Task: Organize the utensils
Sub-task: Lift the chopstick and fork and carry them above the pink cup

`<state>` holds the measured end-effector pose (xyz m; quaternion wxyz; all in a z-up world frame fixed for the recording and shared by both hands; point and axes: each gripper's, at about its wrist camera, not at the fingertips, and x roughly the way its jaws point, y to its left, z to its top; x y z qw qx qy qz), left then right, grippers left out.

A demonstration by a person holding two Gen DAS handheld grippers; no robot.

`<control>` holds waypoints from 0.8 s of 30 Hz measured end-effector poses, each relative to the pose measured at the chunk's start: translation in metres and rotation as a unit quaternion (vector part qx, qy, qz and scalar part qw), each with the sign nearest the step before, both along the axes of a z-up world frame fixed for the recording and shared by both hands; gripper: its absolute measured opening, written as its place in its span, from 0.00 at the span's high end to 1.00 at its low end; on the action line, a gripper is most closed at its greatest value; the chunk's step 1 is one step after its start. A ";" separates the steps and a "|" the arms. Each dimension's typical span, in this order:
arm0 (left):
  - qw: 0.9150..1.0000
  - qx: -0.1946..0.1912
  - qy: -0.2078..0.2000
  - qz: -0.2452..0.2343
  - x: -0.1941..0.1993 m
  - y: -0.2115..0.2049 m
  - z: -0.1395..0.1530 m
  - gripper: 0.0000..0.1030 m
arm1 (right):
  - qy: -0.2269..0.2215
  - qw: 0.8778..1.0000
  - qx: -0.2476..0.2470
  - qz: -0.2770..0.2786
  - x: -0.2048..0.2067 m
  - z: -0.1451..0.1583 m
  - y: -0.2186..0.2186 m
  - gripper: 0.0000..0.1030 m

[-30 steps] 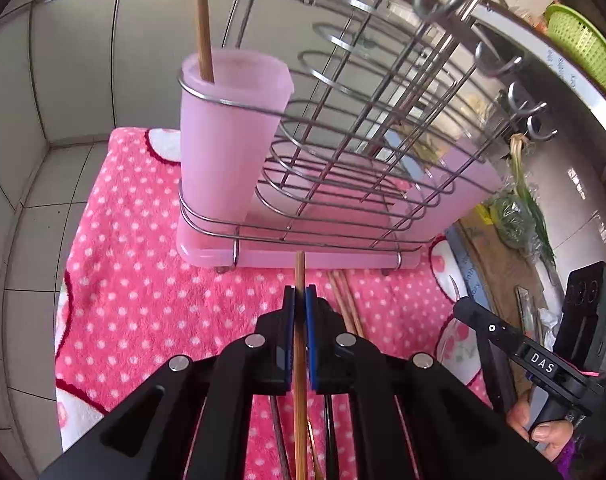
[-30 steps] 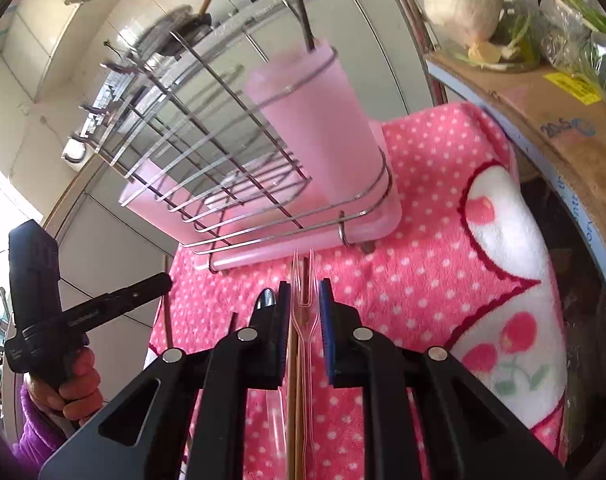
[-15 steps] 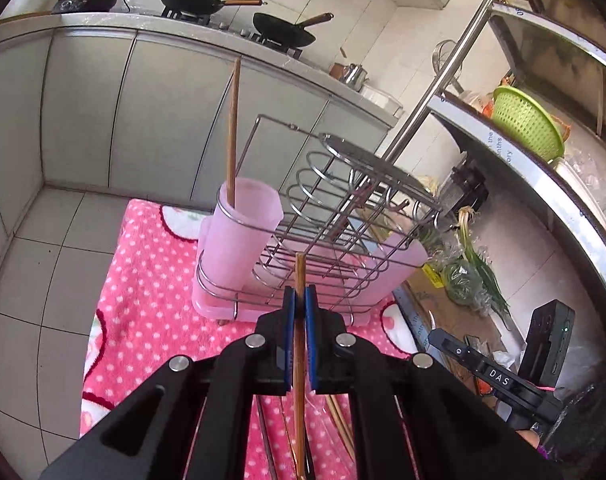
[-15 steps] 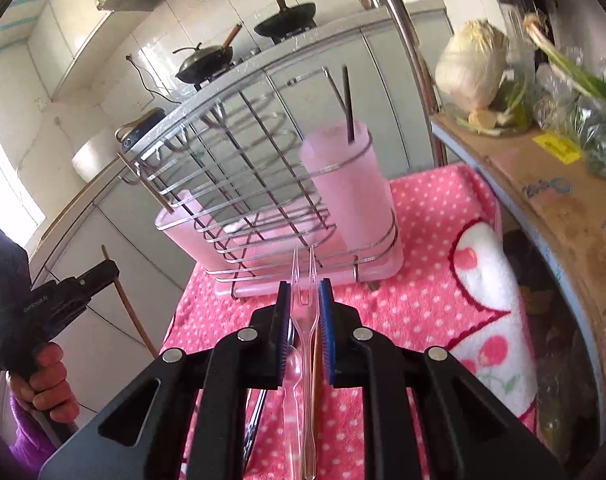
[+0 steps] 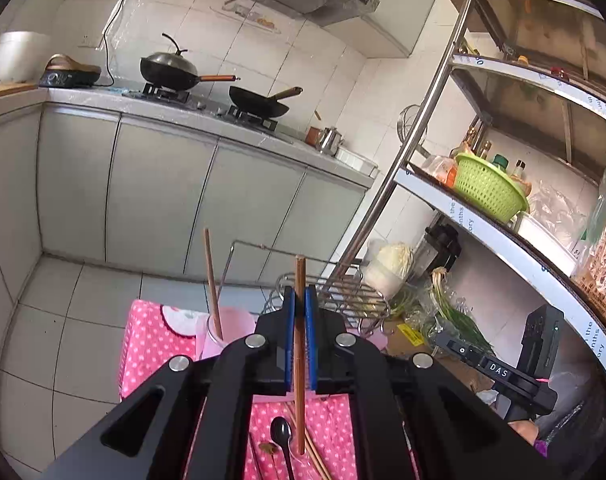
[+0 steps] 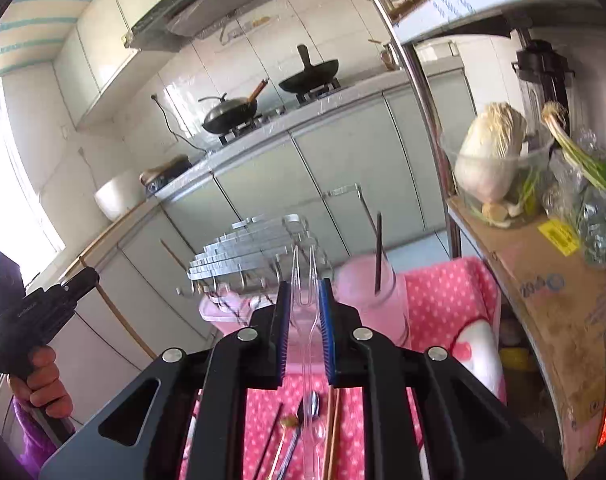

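Observation:
My left gripper (image 5: 299, 294) is shut on a wooden chopstick (image 5: 300, 360), held upright high above the pink dotted cloth (image 5: 151, 344). Below it stands the wire rack (image 5: 335, 292) with a pink cup (image 5: 223, 328) that holds another wooden chopstick (image 5: 213, 284). My right gripper (image 6: 305, 287) is shut on a clear plastic fork (image 6: 307, 276), its tines pointing up over the rack (image 6: 259, 248). The rack's other pink cup (image 6: 377, 300) holds a dark stick (image 6: 378, 256). A black spoon (image 5: 282, 436) and chopsticks (image 5: 317, 456) lie on the cloth beneath.
A metal shelf (image 5: 491, 224) with a green basket (image 5: 489, 192), cabbage (image 6: 491, 156) and green onions (image 5: 455, 312) stands to the right. Grey cabinets (image 5: 163, 196) with two woks (image 5: 175, 70) on the stove line the back. A hand (image 6: 43, 384) holds the other gripper at left.
Both grippers rose well above the rack and tilted up, each still gripping its utensil. The rack and cloth sank low in both views and the kitchen counter came into sight.

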<state>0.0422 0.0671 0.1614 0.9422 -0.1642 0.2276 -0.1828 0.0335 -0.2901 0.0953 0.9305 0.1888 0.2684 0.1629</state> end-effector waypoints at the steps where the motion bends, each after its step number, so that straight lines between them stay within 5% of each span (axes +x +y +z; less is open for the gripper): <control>1: 1.000 0.001 -0.008 0.002 0.001 0.001 0.008 0.96 | -0.008 1.000 -0.002 -0.002 0.004 0.007 -0.001 0.86; 13: 0.996 0.008 -0.074 0.054 0.036 0.019 0.078 0.96 | -0.110 0.992 -0.029 -0.053 0.062 0.085 -0.009 0.86; 24: 0.994 0.027 -0.047 0.092 0.092 0.028 0.036 0.96 | -0.112 0.988 -0.061 -0.088 0.112 0.038 -0.015 0.86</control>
